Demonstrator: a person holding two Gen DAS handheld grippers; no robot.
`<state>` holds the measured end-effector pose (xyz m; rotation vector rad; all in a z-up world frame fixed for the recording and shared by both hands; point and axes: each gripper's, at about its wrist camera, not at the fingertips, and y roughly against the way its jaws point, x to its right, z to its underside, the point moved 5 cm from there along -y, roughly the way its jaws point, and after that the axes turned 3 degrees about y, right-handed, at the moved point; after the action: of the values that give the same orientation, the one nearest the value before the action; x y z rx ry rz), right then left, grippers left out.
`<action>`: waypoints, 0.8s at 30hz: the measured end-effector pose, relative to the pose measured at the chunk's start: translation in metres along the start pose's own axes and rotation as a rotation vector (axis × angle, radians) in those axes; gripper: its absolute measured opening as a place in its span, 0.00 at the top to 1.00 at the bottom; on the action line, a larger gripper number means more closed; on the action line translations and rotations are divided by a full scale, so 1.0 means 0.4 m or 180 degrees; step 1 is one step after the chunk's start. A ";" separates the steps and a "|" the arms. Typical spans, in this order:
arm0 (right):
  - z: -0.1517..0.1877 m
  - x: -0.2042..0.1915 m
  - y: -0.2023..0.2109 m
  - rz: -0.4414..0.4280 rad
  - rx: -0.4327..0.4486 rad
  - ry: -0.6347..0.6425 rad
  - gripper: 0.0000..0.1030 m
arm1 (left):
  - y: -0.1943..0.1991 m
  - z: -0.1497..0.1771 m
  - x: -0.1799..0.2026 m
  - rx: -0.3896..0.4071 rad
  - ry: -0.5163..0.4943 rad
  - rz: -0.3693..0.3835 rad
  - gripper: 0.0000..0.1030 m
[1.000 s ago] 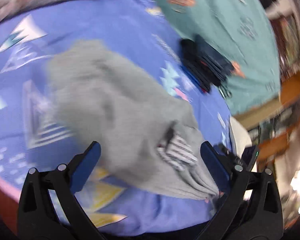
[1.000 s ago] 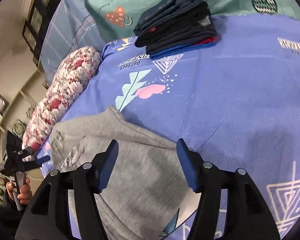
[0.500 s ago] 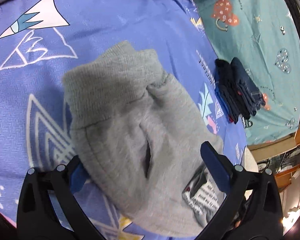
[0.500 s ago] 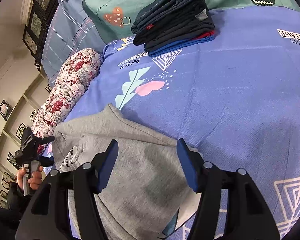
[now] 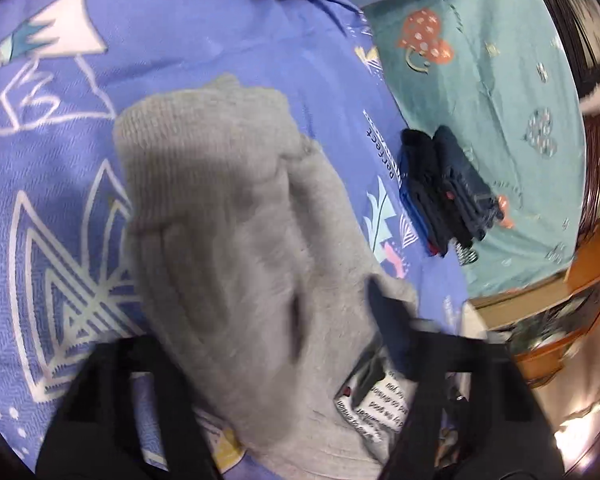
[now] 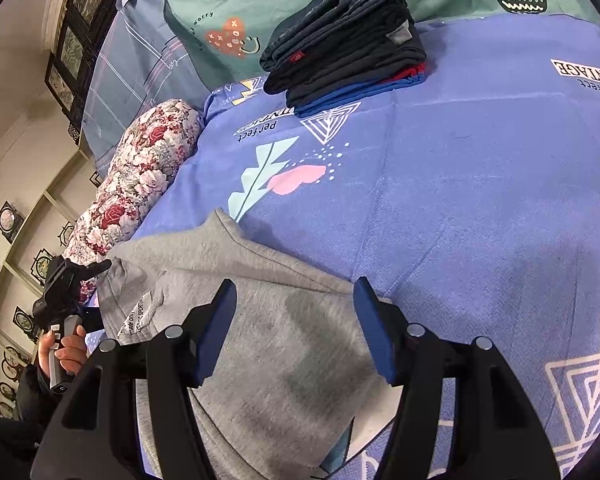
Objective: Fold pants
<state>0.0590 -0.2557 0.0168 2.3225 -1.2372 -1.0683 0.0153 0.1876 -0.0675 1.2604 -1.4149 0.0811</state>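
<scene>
Grey sweatpants (image 5: 228,220) lie folded on the blue patterned bedspread (image 5: 180,40), ribbed cuffs at the far end and a printed label (image 5: 376,400) at the near end. My left gripper (image 5: 264,320) is blurred with its jaws closing on the near part of the pants; the cloth bunches between its fingers. In the right wrist view the left gripper (image 6: 96,270) pinches the pants' left edge, with a person's hand (image 6: 66,350) on its handle. My right gripper (image 6: 296,320) hovers open over the pants (image 6: 284,380), with nothing gripped.
A stack of folded dark clothes (image 6: 348,40) sits at the far side of the bed, near a teal sheet (image 5: 480,100). A floral bolster (image 6: 140,184) lies along the left edge. Wooden furniture (image 5: 560,300) stands beyond the bed.
The left gripper moved in over the pants and its wide-open jaws swung inward onto the cloth. The right gripper stayed where it was, open.
</scene>
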 end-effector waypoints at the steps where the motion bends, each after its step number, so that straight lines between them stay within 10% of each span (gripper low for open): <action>1: -0.001 0.003 0.005 0.0014 0.0018 -0.0015 0.40 | 0.014 0.009 0.035 0.0049 -0.0171 0.0062 0.77; 6: -0.019 0.036 0.068 0.0005 0.0247 -0.0204 0.40 | 0.114 0.153 0.321 0.0193 -0.1545 0.0256 0.82; 12: -0.039 0.055 0.167 -0.0002 0.0518 -0.0329 0.40 | -0.008 0.506 0.530 -0.0887 -0.2942 0.0539 0.72; 15: -0.017 0.054 0.178 -0.0121 0.0397 -0.0402 0.27 | -0.170 0.586 0.467 -0.1733 -0.2907 0.0254 0.66; 17: 0.005 0.046 0.172 -0.0243 0.0230 -0.0444 0.21 | -0.153 0.565 0.476 -0.1713 -0.2795 0.0494 0.55; 19: 0.029 0.032 0.168 -0.0450 0.0064 -0.0502 0.18 | -0.121 0.556 0.487 -0.1837 -0.2722 0.0731 0.10; 24: 0.077 -0.004 0.155 -0.0797 -0.0282 -0.0644 0.16 | -0.038 0.521 0.507 -0.1556 -0.2979 0.0852 0.02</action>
<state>-0.0002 -0.2883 0.0316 2.3935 -0.9570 -1.4410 -0.0603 -0.0832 0.0081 0.6851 -2.2142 -0.7184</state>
